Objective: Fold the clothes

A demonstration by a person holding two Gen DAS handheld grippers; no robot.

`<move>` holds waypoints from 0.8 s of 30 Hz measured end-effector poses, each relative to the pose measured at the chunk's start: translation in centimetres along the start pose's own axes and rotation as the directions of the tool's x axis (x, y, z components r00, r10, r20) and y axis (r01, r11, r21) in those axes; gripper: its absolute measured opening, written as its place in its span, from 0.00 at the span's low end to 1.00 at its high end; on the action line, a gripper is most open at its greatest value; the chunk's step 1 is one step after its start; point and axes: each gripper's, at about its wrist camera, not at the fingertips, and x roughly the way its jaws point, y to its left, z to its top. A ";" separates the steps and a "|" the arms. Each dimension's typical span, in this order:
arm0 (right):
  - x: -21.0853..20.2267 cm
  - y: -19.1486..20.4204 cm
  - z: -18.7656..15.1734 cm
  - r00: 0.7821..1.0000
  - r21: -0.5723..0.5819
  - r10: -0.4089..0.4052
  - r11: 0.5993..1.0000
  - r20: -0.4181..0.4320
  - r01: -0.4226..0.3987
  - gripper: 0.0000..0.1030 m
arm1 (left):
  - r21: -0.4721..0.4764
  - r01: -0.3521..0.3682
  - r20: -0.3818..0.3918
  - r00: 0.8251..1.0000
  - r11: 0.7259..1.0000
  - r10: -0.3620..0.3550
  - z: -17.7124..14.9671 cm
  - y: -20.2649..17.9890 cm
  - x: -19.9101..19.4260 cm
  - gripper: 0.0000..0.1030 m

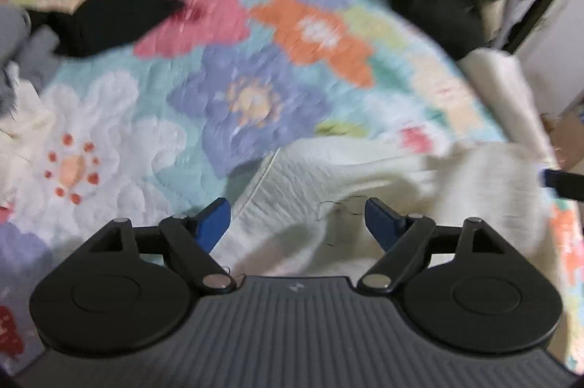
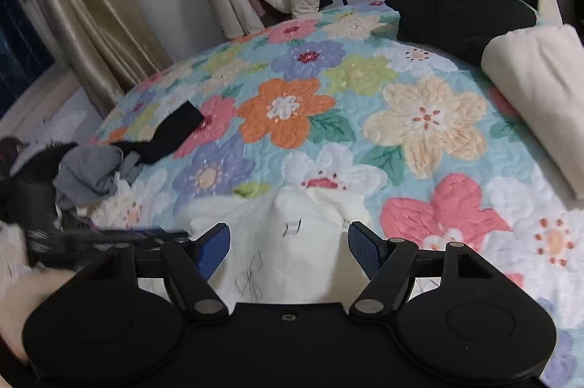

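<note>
Now both your grippers, left (image 1: 297, 223) & right (image 2: 288, 247), stand wide open over the white garment (image 2: 292, 242) on the flower quilt (image 2: 292, 110), gripping nothing.

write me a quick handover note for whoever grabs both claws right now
Left claw: open, holding nothing, over the white garment.
Right claw: open, holding nothing, over the same white garment at the near edge of the floral quilt.
Done: a cream folded bundle lies at the right side.
Left: the white garment is crumpled and unfolded; a heap with a grey garment and a black garment waits on the left.
</note>
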 end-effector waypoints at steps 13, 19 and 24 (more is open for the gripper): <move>5.5 -1.8 0.2 0.985 -0.046 0.090 0.994 -0.145 -0.098 0.16 | 0.224 -0.041 0.141 0.990 0.974 0.009 0.7 -2.9 0.9 0.02; -2.1 3.4 2.3 0.966 -0.321 0.021 0.945 0.259 0.066 0.07 | 0.117 -0.116 0.512 0.858 0.986 0.040 3.4 -2.1 -8.4 0.02; -5.8 8.6 1.6 0.905 -0.543 -0.011 0.796 0.426 0.266 0.08 | 0.078 -0.177 0.671 0.737 0.981 0.080 4.4 -0.2 -15.7 0.02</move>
